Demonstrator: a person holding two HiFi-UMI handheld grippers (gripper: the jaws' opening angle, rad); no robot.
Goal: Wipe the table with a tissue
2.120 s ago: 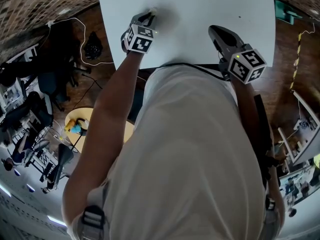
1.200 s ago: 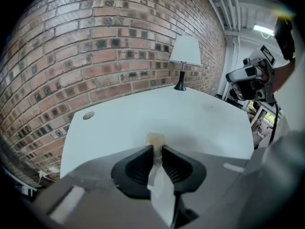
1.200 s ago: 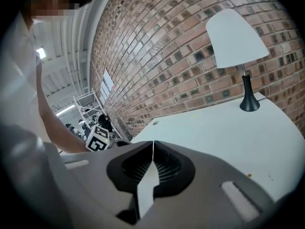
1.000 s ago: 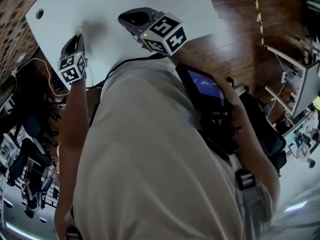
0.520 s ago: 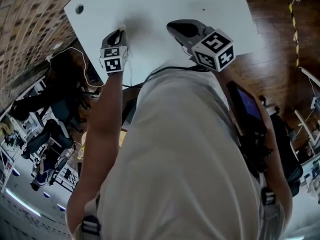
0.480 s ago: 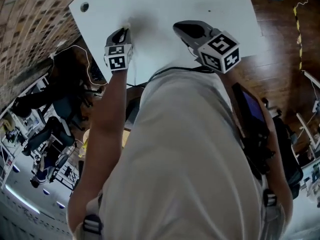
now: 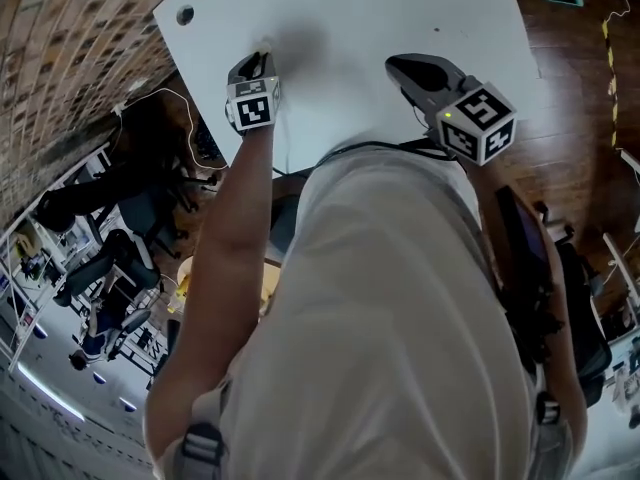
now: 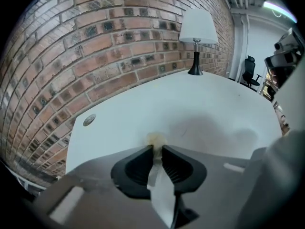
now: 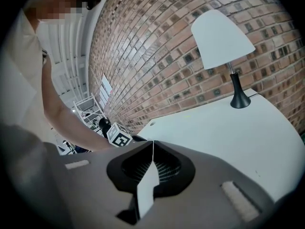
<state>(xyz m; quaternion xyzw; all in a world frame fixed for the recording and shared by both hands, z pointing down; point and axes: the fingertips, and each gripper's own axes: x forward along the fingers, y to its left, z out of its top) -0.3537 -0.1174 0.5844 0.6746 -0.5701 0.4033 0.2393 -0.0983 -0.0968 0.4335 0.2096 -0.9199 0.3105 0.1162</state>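
Note:
My left gripper (image 8: pixel 157 149) is shut on a small crumpled tissue (image 8: pixel 155 139), whose wad pokes out past the fingertips and rests on the white table (image 8: pixel 200 109). In the head view the left gripper (image 7: pixel 257 60) holds the tissue (image 7: pixel 266 43) down near the table's left front part, not far from the round cable hole (image 7: pixel 185 14). My right gripper (image 7: pixel 398 65) hangs over the table's front edge to the right, jaws together with nothing between them. The right gripper (image 9: pixel 152 143) view also catches the left gripper's marker cube (image 9: pixel 118 135).
A white-shaded lamp (image 8: pixel 197 28) on a black foot stands at the table's far end against a brick wall (image 8: pixel 95 46). The lamp (image 9: pixel 224 38) also shows in the right gripper view. Wooden floor (image 7: pixel 580 78) lies right of the table; office chairs and cables lie to the left.
The head view has swung about. The left gripper stays pressed on the table with the tissue near the cable hole. The right gripper keeps shut beside it, slightly further right.

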